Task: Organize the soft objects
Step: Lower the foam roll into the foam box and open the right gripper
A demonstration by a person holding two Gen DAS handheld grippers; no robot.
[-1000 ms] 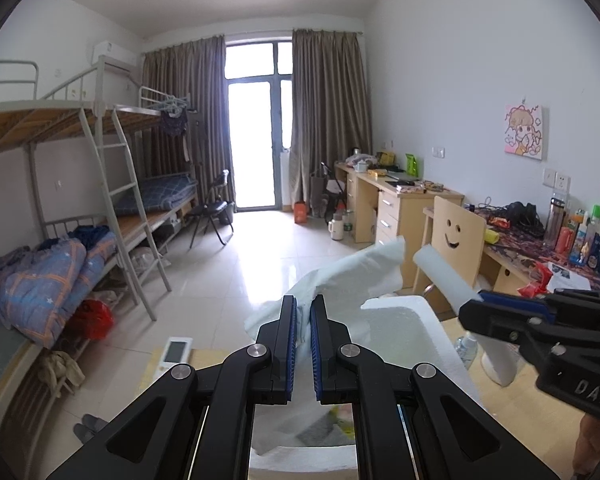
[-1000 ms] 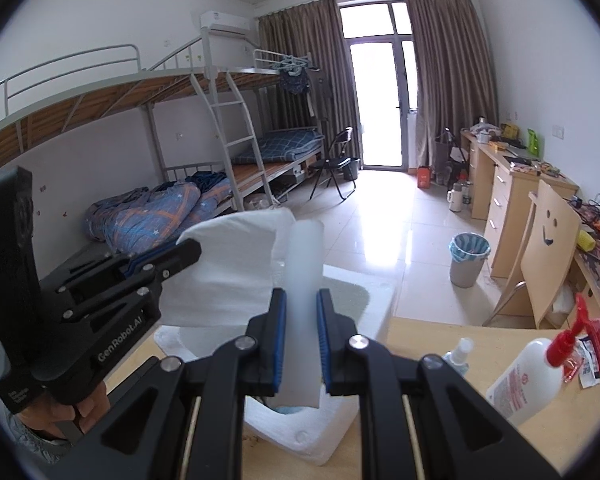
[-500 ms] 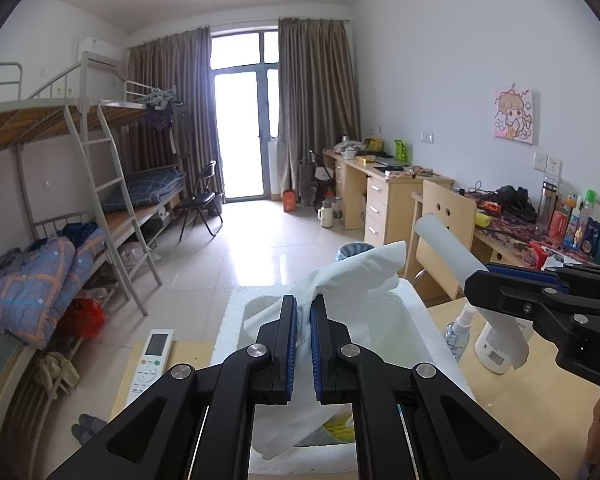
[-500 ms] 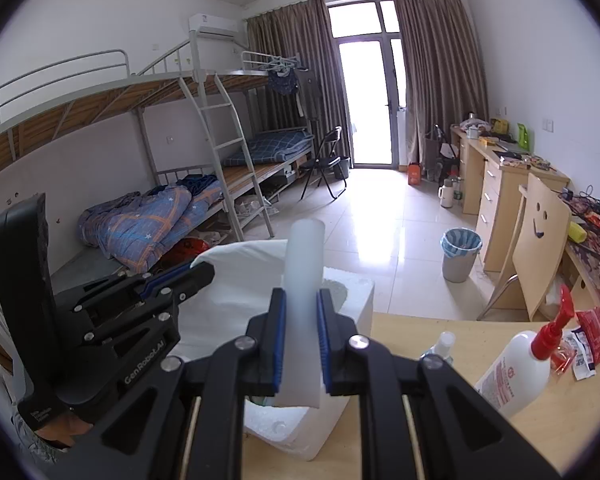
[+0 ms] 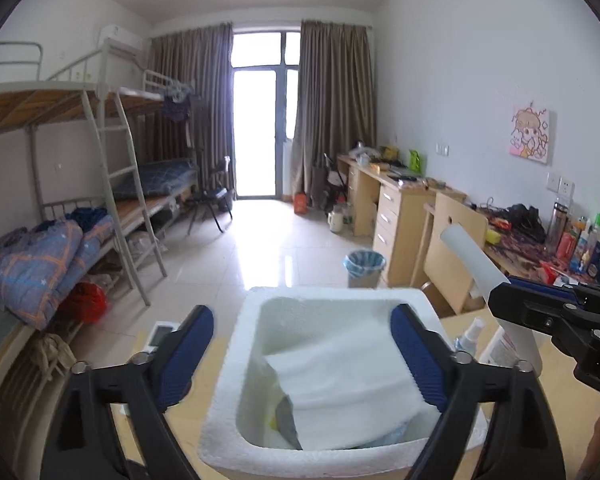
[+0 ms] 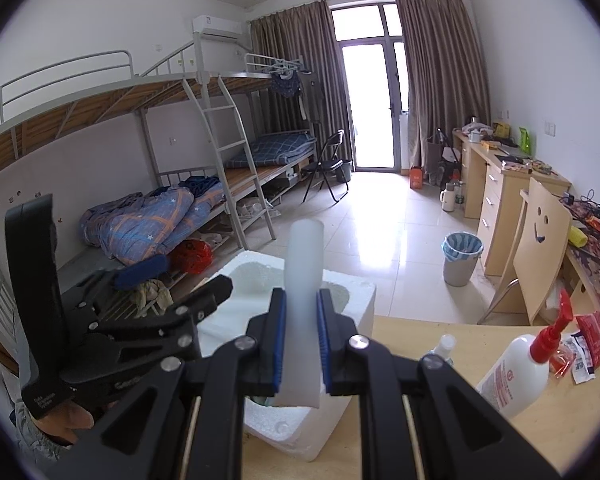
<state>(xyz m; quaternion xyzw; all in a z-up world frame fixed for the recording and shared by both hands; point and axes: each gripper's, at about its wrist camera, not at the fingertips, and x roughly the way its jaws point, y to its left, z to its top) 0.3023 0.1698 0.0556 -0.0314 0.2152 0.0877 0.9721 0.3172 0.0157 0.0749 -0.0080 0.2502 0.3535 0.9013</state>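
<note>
The left gripper (image 5: 302, 344) is standing wide open over the near part of the foam box (image 5: 236, 364), its blue pads spread to either side of the cavity, where a second ago they were pinched shut on the white foam sheet (image 5: 340, 384); that sheet is now lying loose inside the box, slumped toward its near right corner, so this piece is probably stowed and the hand free. Beside it, the right gripper (image 6: 301, 336) is clamping the pale foam tube (image 6: 303, 264), which is sticking up past the fingertips over the box's near edge, much as in the earlier frames. It is likely the next thing to go in. Farther right on the desk (image 6: 460, 340), a small spray bottle (image 6: 440, 350) and a red-pump lotion bottle (image 6: 516, 372) are standing near the box, apart from it. Beyond the desk's far edge, a bin (image 6: 462, 258) is sitting on the tiled floor.
</note>
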